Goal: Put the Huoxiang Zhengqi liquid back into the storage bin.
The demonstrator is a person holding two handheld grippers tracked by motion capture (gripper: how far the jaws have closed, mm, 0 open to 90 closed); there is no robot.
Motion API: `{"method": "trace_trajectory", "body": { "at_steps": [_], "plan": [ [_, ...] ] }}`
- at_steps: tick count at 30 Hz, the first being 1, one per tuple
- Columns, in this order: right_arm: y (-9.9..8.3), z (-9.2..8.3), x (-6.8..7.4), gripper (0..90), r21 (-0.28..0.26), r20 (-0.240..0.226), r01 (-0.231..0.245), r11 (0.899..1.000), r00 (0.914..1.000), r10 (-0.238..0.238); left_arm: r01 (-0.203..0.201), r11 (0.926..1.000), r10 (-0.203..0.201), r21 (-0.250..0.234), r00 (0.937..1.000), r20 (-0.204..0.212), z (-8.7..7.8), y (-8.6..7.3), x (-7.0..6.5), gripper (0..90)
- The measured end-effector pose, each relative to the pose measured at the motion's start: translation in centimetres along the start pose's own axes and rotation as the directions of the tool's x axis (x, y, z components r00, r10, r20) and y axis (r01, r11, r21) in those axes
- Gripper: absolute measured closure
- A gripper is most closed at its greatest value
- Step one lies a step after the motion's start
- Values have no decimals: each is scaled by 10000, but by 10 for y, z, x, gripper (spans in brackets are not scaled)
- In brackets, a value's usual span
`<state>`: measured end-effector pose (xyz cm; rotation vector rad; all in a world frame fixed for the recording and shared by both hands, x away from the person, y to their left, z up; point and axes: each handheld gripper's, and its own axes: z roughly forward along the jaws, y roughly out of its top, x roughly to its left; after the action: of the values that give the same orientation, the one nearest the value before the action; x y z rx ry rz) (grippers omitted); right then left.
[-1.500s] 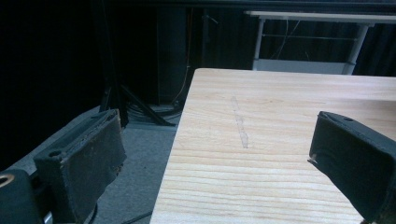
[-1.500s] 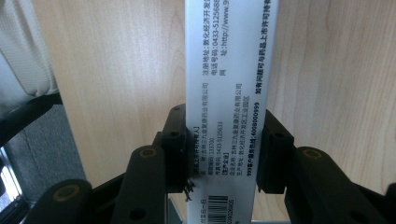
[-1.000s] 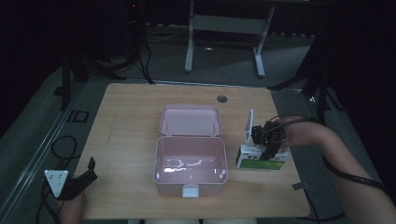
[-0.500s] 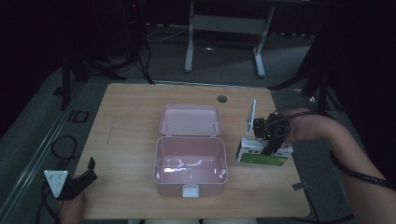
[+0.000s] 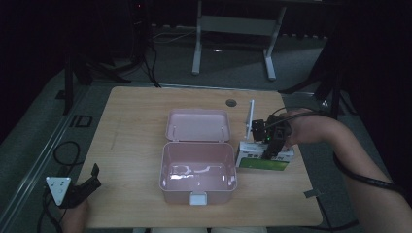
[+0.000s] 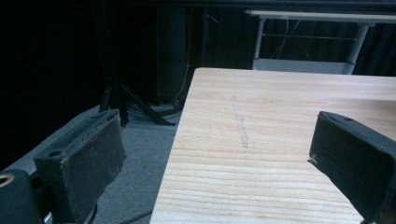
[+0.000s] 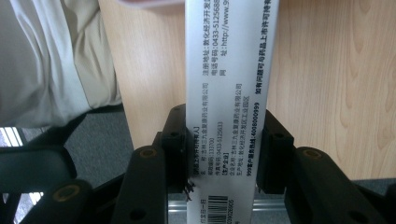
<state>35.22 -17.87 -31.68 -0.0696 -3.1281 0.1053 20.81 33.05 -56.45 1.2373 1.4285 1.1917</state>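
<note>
Looks like a lab or test room w/ the lights kept low, not a home. A plain light-wood table [image 5: 145, 126] w/ a cable grommet hole [image 5: 230, 102] stands on grey carpet floor [image 5: 43, 131], surrounded by dark walls; behind it a white metal desk frame [image 5: 233, 29] and black stand legs [image 5: 77, 73], w/ loose cables [image 5: 65, 150] trailing over the floor. The person works w/ instrumented tools: left gripper [image 5: 86, 183] carries a grey three-cornered plate, right gripper [image 5: 268, 144] trails a thick cable, both typical of a data-recording setup.
</note>
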Motion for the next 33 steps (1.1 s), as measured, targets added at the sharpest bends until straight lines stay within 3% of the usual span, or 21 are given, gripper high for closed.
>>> {"method": "trace_trajectory", "body": {
  "at_steps": [13,33],
  "plan": [
    [45,-6,8,620,-44,18,412,9991,9991,-412,14,10000,-14,-26,10000,49,0,0,0,35],
    [114,-1,24,621,50,-136,1183,9930,9929,-1183,-10,10000,10,-46,10000,82,0,0,0,34]
  ]
}}
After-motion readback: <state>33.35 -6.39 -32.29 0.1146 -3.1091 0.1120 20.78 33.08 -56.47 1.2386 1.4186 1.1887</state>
